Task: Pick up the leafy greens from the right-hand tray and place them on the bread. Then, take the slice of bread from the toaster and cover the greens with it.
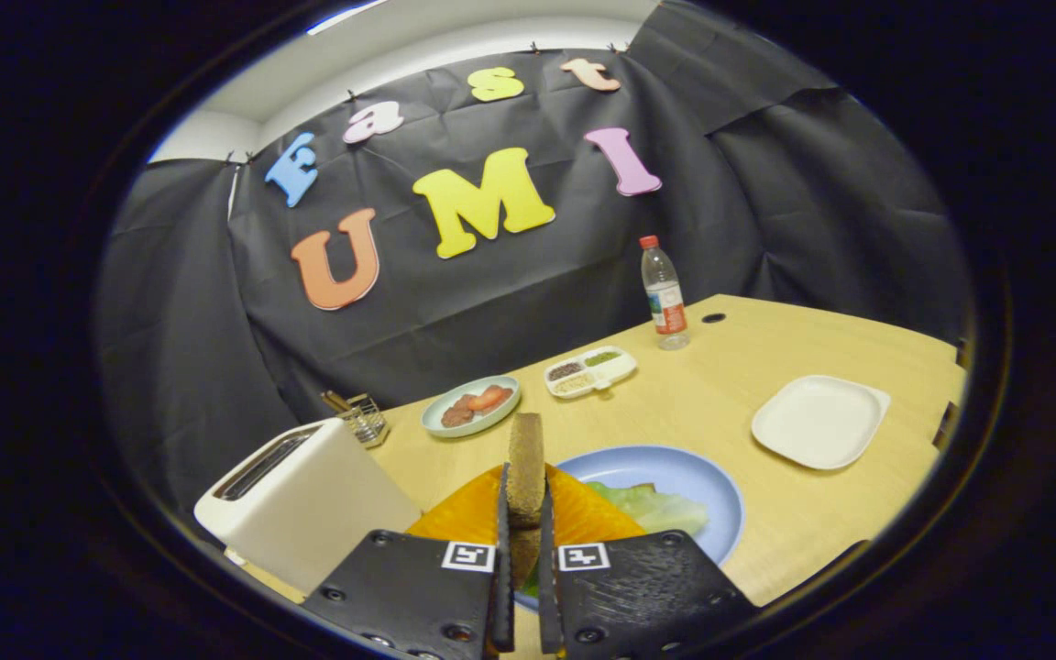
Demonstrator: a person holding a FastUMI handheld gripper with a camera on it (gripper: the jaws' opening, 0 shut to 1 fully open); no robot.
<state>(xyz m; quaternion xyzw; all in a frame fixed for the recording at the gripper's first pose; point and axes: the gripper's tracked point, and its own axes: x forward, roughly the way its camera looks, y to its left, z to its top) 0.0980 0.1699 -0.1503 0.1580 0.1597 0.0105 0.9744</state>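
One slice held: the gripper [522,541] has its two fingers pressed in on a slice of bread [525,467], which stands on edge between them and rises past the tips.
Slice axis: upright, its thin edge toward the camera and its broad faces against the fingers; to cover anything it must be tipped flat.
Below the jaws: an orange piece [468,513], apparently the base of the sandwich, lies directly under the held slice on the blue plate [675,467].
Greens: the leafy greens [661,509] lie on that plate just right of the fingers, partly over the orange piece.
Key relation: the target is beneath and slightly right of the slice, so I judge the move is a short lowering with a turn to horizontal.
Toaster [308,495]: just left of the fingers, slots up.
Right-hand tray [819,420]: white, well apart to the right.
Farther off: a small dish of food [471,405], a divided dish [590,370] and a bottle [664,293] across the table [730,385].
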